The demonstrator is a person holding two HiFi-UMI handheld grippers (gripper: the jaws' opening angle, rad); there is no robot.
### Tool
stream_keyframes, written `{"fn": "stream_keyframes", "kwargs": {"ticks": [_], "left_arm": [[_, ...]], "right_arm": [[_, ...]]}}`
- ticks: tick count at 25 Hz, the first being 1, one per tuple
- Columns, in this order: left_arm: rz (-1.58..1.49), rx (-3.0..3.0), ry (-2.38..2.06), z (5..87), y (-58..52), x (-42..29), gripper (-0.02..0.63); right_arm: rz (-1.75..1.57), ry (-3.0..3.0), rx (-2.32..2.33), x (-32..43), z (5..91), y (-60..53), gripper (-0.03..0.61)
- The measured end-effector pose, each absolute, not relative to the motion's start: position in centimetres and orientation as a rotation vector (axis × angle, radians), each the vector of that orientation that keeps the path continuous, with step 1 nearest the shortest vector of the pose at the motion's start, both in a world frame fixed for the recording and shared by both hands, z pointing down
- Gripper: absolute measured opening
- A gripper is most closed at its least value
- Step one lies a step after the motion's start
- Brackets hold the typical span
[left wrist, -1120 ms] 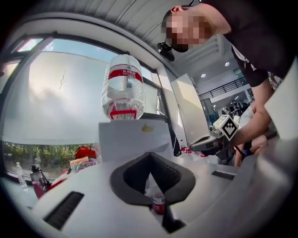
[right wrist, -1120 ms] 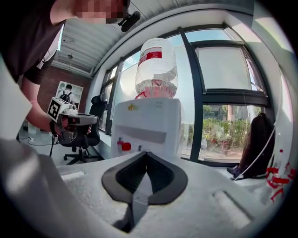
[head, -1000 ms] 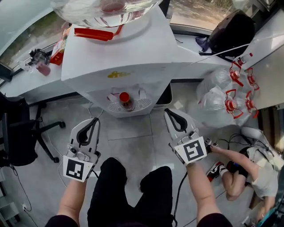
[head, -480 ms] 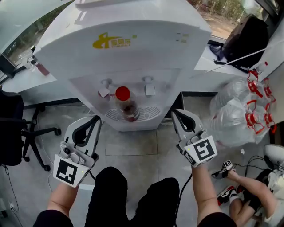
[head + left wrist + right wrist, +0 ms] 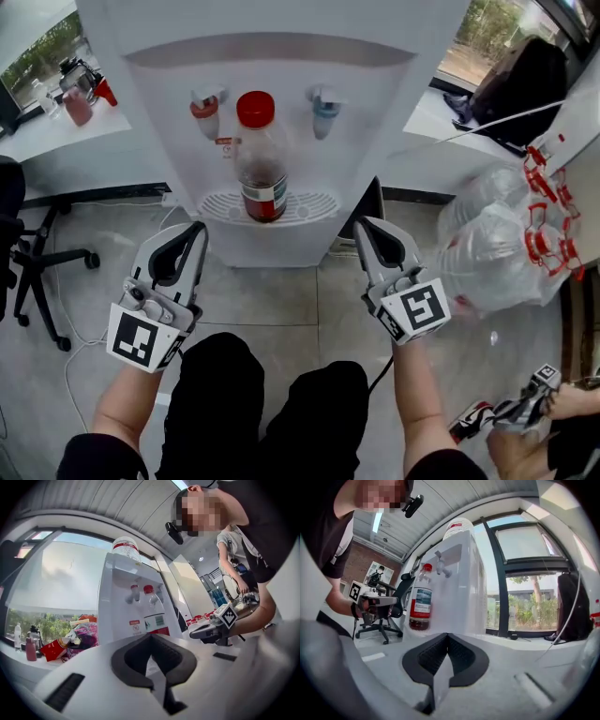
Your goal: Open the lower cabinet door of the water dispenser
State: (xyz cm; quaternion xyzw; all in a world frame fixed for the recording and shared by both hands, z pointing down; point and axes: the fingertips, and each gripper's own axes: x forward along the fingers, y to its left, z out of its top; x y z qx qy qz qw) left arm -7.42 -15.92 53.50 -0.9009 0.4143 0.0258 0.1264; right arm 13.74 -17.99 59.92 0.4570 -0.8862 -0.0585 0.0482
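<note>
Presently, items in view:
- Water dispenser point(image 5: 394, 103): white, floor-standing, directly ahead of the person, with a drip tray point(image 5: 314, 208) below its two taps.
- Lower cabinet door point(image 5: 281, 251): the front panel beneath the drip tray. It is seen steeply from above, so only its top strip shows. No handle or finger recess is visible, and the hinge side cannot be told.
- Handling, as judged: probably a light, stiff plastic panel held by a weak catch. The smooth flat face offers little purchase, so hook or pinch the free vertical edge, or a recess if one appears lower down. Pull gently, since the cabinet itself may shift.
- Bottle point(image 5: 260, 159): red-capped and upright on the drip tray. A hard tug on the door could topple it.
- Left gripper point(image 5: 195, 230): jaws together with nothing between them, in front of the dispenser's left side and apart from it.
- Right gripper point(image 5: 366, 227): jaws likewise closed and empty, near the dispenser's right front corner and not touching it.
</note>
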Motion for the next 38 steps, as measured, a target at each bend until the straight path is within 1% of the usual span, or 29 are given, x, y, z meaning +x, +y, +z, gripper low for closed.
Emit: {"fn": "stream_keyframes", "kwargs": {"ticks": [3,4,8,10,11,12,13,15,22,33,38], "left_arm": [[0.039,-2.648,1.220,54.7,-15.2,-7.6,0.008],[0.033,-2.653,1.216,55.1,-15.1,-7.8,0.008],[0.043,-2.634,1.221,56.9,-15.0,-8.7,0.008],[0.044,-2.619,1.238,57.6,-14.8,-8.8,0.008],[0.042,-2.613,1.243,57.7,-14.6,-8.9,0.008],[0.036,-2.602,1.241,57.7,-14.4,-8.9,0.008],[0.028,-2.594,1.238,57.7,-14.3,-9.1,0.008],[0.009,-2.607,1.248,58.0,-14.0,-9.5,0.008],[0.028,-2.588,1.285,58.4,-14.0,-10.6,0.008],[0.032,-2.582,1.349,59.2,-13.1,-12.8,0.008],[0.043,-2.589,1.353,59.1,-13.0,-13.0,0.008]], "right_arm": [[-0.136,-2.706,1.283,13.3,62.1,-17.0,0.005],[-0.111,-2.710,1.264,13.3,62.9,-16.9,0.022],[-0.038,-2.722,1.277,13.5,65.8,-17.4,0.041],[0.032,-2.731,1.288,13.5,67.2,-18.2,0.084],[0.089,-2.739,1.290,13.5,67.8,-18.5,0.125],[0.145,-2.742,1.288,13.4,68.4,-18.9,0.208],[0.182,-2.740,1.282,13.3,68.9,-19.2,0.255],[0.189,-2.723,1.273,13.1,69.4,-19.8,0.278],[0.093,-2.661,1.255,12.7,69.7,-22.4,0.284],[0.105,-2.663,1.286,12.9,70.4,-23.6,0.284],[0.095,-2.671,1.280,12.9,70.2,-23.4,0.273]]}}
